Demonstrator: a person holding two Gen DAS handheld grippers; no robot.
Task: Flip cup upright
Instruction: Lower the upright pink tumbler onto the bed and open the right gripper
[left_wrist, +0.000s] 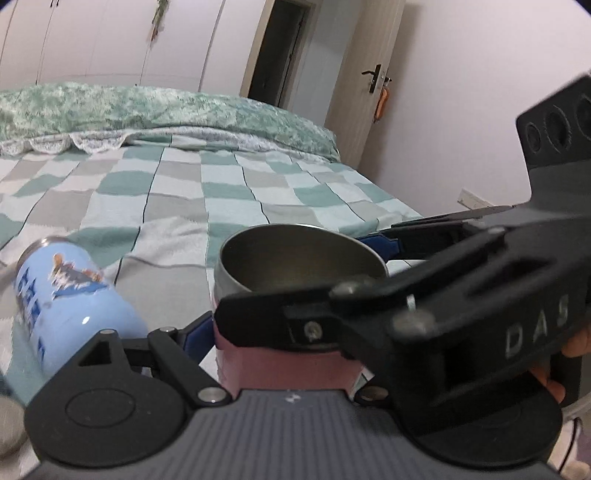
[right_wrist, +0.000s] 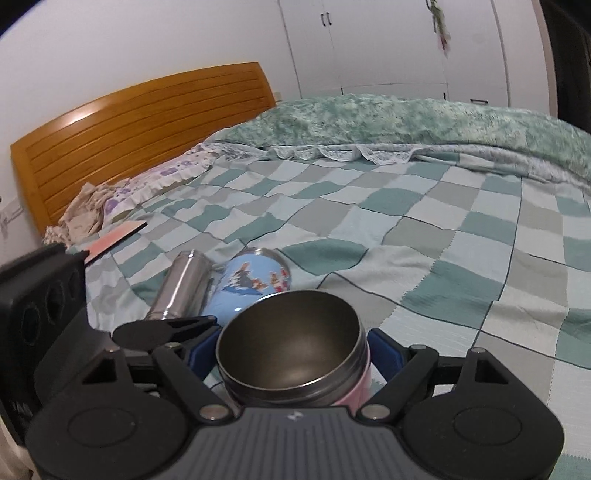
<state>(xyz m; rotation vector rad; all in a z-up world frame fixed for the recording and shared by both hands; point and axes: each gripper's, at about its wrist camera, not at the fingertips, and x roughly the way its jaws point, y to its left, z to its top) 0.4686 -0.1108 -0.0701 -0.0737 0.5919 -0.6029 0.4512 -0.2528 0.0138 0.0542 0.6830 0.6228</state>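
- Right gripper (right_wrist: 293, 354): blue pads sit on both sides of the pink cup (right_wrist: 295, 354), closed against its wall just under the steel rim. It holds the cup.
- Left gripper (left_wrist: 291, 291): the same pink cup (left_wrist: 288, 362) sits between its fingers; one blue pad (left_wrist: 195, 332) presses the left wall and the other shows behind the rim on the right. It appears closed on the cup too, though the right gripper's black body crosses in front and hides part of the contact.
- Cup state: mouth up, steel interior visible and empty, axis close to vertical in both views. Whether the base rests on the checked bedspread (right_wrist: 443, 258) cannot be told — the base is hidden.
- Judgement: the flip looks nearly complete; what is left is setting down and releasing.
- To do it well: lower straight down, keep the rim level, and let go one gripper at a time — the soft bedding may let the cup tip.
- Nearby: a light-blue printed cup (right_wrist: 251, 284) lies on its side touching a steel flask (right_wrist: 181, 288), just beyond the pink cup. Keep clear of both.
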